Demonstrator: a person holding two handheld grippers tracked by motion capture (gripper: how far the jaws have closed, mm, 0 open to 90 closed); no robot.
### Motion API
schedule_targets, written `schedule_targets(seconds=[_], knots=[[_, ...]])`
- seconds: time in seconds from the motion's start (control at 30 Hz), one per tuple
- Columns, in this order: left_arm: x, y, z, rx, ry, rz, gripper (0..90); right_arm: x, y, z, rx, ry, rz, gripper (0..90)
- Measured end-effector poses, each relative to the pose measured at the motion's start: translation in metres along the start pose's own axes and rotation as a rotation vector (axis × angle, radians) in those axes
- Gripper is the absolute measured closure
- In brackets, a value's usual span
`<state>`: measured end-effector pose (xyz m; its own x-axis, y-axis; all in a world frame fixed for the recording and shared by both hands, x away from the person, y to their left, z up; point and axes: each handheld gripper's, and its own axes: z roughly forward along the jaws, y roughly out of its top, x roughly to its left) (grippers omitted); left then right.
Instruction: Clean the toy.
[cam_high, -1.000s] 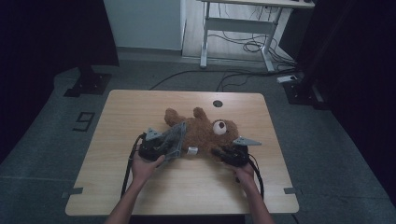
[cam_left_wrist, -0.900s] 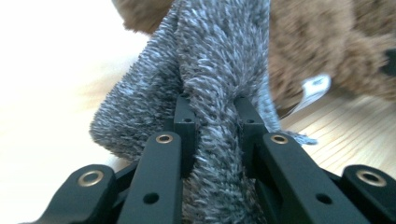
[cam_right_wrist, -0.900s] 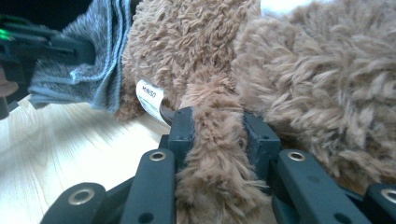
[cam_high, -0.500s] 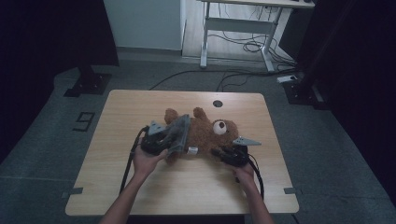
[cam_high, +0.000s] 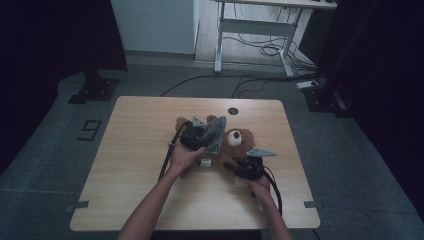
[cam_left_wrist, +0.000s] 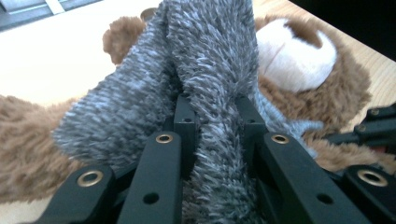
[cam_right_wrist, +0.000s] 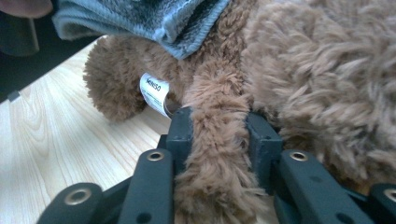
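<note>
While my left gripper (cam_left_wrist: 212, 121) pinches the grey cloth (cam_left_wrist: 205, 60) over the teddy bear (cam_high: 235, 145), my right gripper (cam_right_wrist: 217, 135) clamps its leg, jaws just loosening a little.

Brown teddy bear (cam_high: 239, 145) lying flat (grey garment (cam_high: 214, 133) lifted).

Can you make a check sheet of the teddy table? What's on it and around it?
Surface: light wood table, round hole near the far edge.
Job's things: brown teddy lying down; grey cloth lifted over it.
Clutter: nothing seen.
Grippers: left gripper shut on the cloth; right gripper pinching teddy fur, jaws just opening slightly.
Cables: black cable trails from each gripper; more on the floor.
Surroundings: grey floor, white desk frame, black stands.
</note>
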<state>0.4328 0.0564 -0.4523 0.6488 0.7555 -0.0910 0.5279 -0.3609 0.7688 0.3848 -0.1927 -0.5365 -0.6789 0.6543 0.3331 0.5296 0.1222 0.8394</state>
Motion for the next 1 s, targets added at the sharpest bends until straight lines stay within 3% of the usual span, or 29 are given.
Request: schedule_targets(seconds=[0.03,0.1,0.13,0.27,0.3,0.37,0.4,0.47,0.5,0.67,0.8,0.87,0.97,1.0], knots=[[0.002,-0.008,-0.003,-0.008,-0.012,-0.010,75.7,0.002,0.000,0.000,0.007,-0.010,-0.004,57.6],[0.003,-0.013,-0.006,-0.008,-0.014,-0.008,75.8,0.002,0.000,-0.001,0.007,-0.008,-0.002,54.4],[0.003,-0.016,-0.007,-0.007,-0.013,-0.005,76.1,0.004,0.001,-0.007,-0.007,-0.007,0.002,47.4],[0.006,-0.028,-0.015,-0.025,-0.005,-0.017,76.2,0.005,0.005,-0.023,-0.059,-0.018,-0.014,40.0],[0.007,-0.033,-0.018,-0.026,-0.011,-0.019,76.2,0.004,0.007,-0.038,-0.111,-0.040,-0.017,33.5],[0.006,-0.036,-0.020,-0.023,-0.015,-0.013,76.2,0.003,0.008,-0.043,-0.126,-0.060,-0.020,31.2],[0.004,-0.040,-0.022,-0.018,-0.016,-0.002,76.2,-0.002,0.009,-0.055,-0.140,-0.105,-0.023,23.7],[0.002,-0.043,-0.024,-0.017,-0.014,0.005,76.2,-0.004,0.009,-0.057,-0.140,-0.120,-0.021,21.7],[0.001,-0.047,-0.026,-0.018,-0.014,0.009,76.1,-0.012,0.008,-0.061,-0.133,-0.140,0.002,18.2],[0.003,-0.055,-0.030,-0.026,-0.029,-0.010,76.1,-0.020,0.003,-0.049,-0.075,-0.139,0.016,15.2],[0.002,-0.057,-0.031,-0.027,-0.030,-0.010,76.1,-0.021,0.004,-0.034,-0.075,-0.103,0.014,13.9],[0.000,-0.058,-0.030,-0.028,-0.022,-0.013,76.0,-0.022,0.006,-0.027,-0.063,-0.116,0.011,18.5],[-0.003,-0.058,-0.030,-0.031,-0.036,-0.022,75.9,-0.025,0.003,-0.024,-0.019,-0.132,0.021,32.2],[-0.003,-0.058,-0.030,-0.031,-0.036,-0.022,75.8,-0.025,0.003,-0.024,-0.019,-0.132,0.021,32.2]])
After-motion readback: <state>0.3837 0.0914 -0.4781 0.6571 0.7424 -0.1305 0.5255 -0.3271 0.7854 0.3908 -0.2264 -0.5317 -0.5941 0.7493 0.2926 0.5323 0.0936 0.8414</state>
